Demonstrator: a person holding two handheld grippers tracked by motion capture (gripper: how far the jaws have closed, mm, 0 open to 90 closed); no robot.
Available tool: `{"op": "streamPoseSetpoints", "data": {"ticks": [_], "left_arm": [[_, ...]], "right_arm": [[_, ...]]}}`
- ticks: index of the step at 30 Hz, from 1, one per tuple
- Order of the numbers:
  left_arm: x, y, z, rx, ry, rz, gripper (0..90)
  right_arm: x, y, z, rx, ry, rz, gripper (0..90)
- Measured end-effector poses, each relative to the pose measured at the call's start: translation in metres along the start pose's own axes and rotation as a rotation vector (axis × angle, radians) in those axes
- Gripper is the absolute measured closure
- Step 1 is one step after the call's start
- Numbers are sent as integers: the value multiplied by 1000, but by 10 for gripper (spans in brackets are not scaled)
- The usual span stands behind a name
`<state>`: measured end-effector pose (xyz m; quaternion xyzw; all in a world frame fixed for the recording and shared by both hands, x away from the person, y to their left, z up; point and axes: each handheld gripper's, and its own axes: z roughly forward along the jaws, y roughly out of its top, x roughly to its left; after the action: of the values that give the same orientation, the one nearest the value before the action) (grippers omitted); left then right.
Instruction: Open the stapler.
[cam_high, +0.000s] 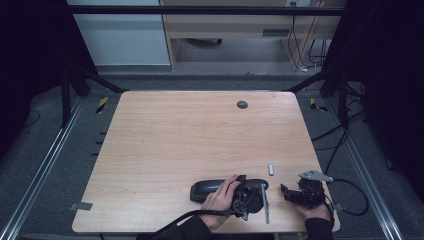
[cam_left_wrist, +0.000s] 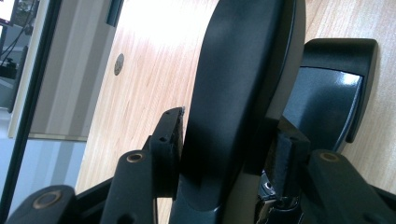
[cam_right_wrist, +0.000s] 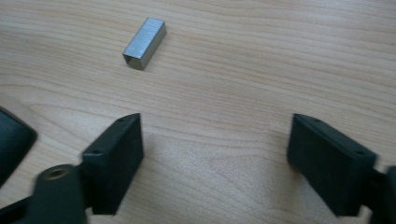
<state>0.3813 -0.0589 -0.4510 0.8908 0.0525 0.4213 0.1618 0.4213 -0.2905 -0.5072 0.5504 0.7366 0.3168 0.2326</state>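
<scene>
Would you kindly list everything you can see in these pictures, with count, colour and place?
Stapler: one, black, near edge of the table, clamped between the left gripper's jaws.
Metal rod: one, silver, lying beside the stapler at the near edge.
Metal block: one, grey, small and rectangular, lying alone on the table ahead of the right gripper.
Table: one, light wood, centre of the high view.
Grommet: one, dark, round, in the tabletop near its far edge.
Left gripper: one, black, shut on the stapler, held in the left hand.
Right gripper: one, black, jaws apart with nothing between them, near right corner, in the right hand.
</scene>
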Motion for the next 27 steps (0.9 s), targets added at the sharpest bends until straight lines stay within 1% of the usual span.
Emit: {"op": "streamPoseSetpoints", "data": {"ticks": [1,2,3,5,8,10,12,13,17,18,19,20,21,23,26,27], "left_arm": [[0,0,0,0,1,0,527],[0,0,0,2,2,6,528],[0,0,0,2,2,6,528],[0,0,0,2,4,5,529],[-1,0,0,1,9,6,530],[-1,0,0,0,9,4,530],[-1,0,0,0,11,4,530],[-1,0,0,0,11,3,530],[-2,0,0,-2,14,1,530],[-2,0,0,-1,15,1,531],[-2,0,0,-1,16,2,531],[-2,0,0,-1,17,2,531],[-2,0,0,-1,18,2,531],[-2,0,0,-2,18,3,532],[-3,0,0,-3,21,5,532],[-3,0,0,-2,22,6,532]], "right_arm": [[0,1,-1,-3,3,-4,238],[1,1,-2,-14,-9,-19,253],[3,2,-4,-27,-5,-5,275],[3,3,-7,-48,-10,-27,312],[3,3,-10,-62,15,-31,406],[4,3,-11,-62,45,-40,466],[6,4,-11,-65,76,-63,532],[8,4,-13,-57,94,-53,551],[16,6,-17,-78,150,-78,648],[16,6,-17,-94,158,-106,678],[19,7,-20,-91,181,-96,716],[20,6,-21,-95,193,-106,745],[22,6,-23,-96,219,-110,779],[25,6,-25,-113,251,-125,835],[30,6,-27,-118,301,-142,896],[33,6,-26,-120,313,-148,900]]}}
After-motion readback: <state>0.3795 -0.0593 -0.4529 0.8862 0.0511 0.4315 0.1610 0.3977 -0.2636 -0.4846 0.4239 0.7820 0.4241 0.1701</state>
